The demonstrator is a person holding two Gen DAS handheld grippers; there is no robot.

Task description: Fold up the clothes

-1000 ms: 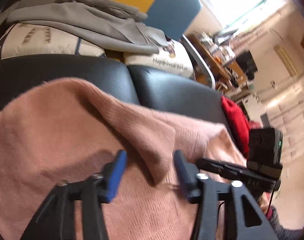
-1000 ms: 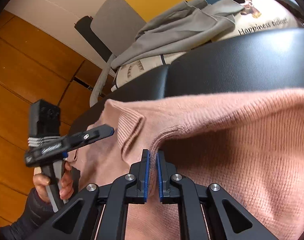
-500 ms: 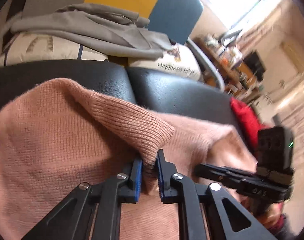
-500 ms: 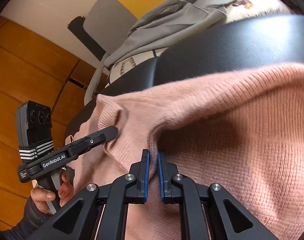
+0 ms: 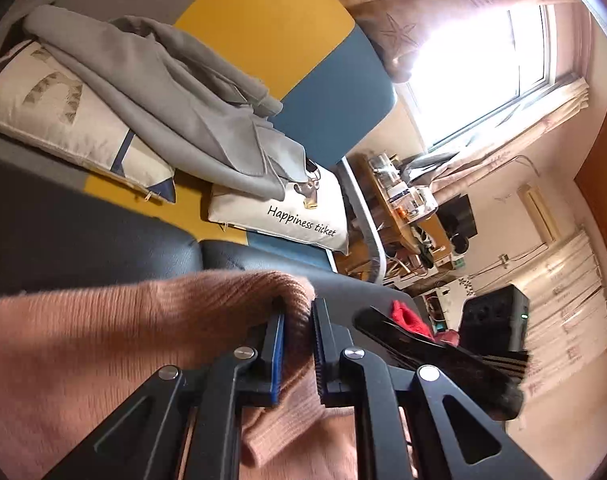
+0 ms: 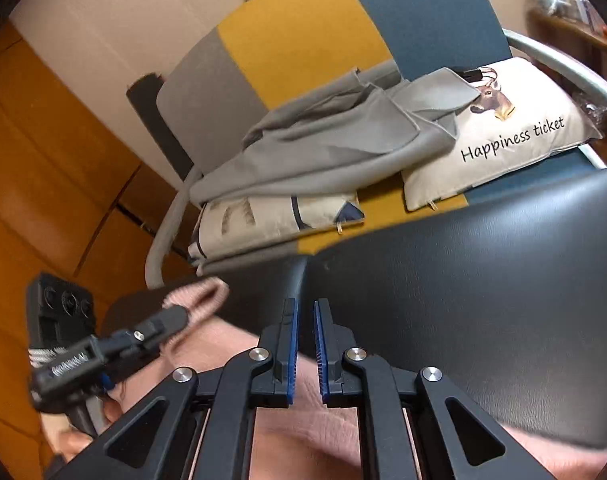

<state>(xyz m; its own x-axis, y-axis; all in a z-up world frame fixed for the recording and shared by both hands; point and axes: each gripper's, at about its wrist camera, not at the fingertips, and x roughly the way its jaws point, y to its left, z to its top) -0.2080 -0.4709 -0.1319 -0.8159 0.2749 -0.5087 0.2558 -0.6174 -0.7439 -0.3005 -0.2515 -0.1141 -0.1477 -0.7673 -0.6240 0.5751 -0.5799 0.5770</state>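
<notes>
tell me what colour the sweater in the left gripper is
Dusty pink ribbed knit sweater, seen best in the left wrist view.

- My left gripper [image 5: 297, 344] is clamped on a ribbed fold of the pink sweater [image 5: 103, 344], which drapes away to the left and hangs below the jaws.
- The right gripper [image 5: 387, 326] shows dark and blurred just to the right, over a bit of red cloth [image 5: 407, 316].
- Past the sweater I see the black seat [image 5: 83, 232].
- Behind it, a grey garment [image 5: 175, 112] lies over two cushions, one [image 5: 303, 220] printed "Happiness ticket".
</notes>
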